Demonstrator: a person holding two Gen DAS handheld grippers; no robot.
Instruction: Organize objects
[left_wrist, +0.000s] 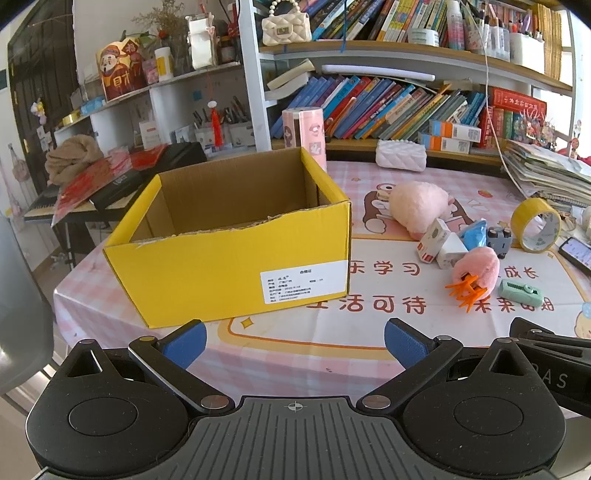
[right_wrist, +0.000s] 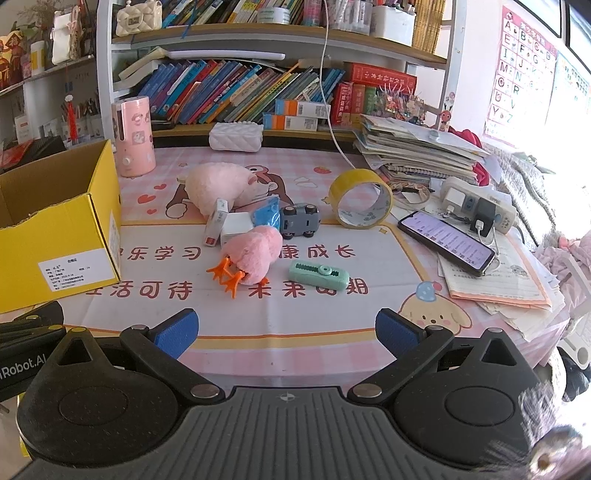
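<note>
On the tabletop (right_wrist: 332, 325), covered by a pink checked cloth with cartoon prints, an open yellow cardboard box (left_wrist: 236, 254) stands toward the left, its flaps torn off and a white label on its front; what shows of its inside looks bare. To the right of the box lies a loose cluster of small things: a small pink plush chick (right_wrist: 256, 260) with orange feet lying on its side, a larger pink plush (right_wrist: 218, 184) behind it, a small white carton (right_wrist: 216, 223) and a white block (right_wrist: 236, 227) touching each other, a blue packet (right_wrist: 267, 214), and a grey toy car (right_wrist: 299, 221) tipped on its side just beside the packet. A mint green eraser-like case (right_wrist: 319, 278) lies alone in front of the car. A yellow tape roll (right_wrist: 362, 203) stands on its edge further right, and a lit phone (right_wrist: 447, 240) rests near a power strip (right_wrist: 480, 206).

The left tongs (left_wrist: 293, 341) hover low at the near edge of the tabletop in front of the box, spread wide and holding nothing. The right tongs (right_wrist: 286, 330) hover likewise in front of the chick and the green case, also spread wide with nothing between the blue pads (right_wrist: 175, 334)
</note>
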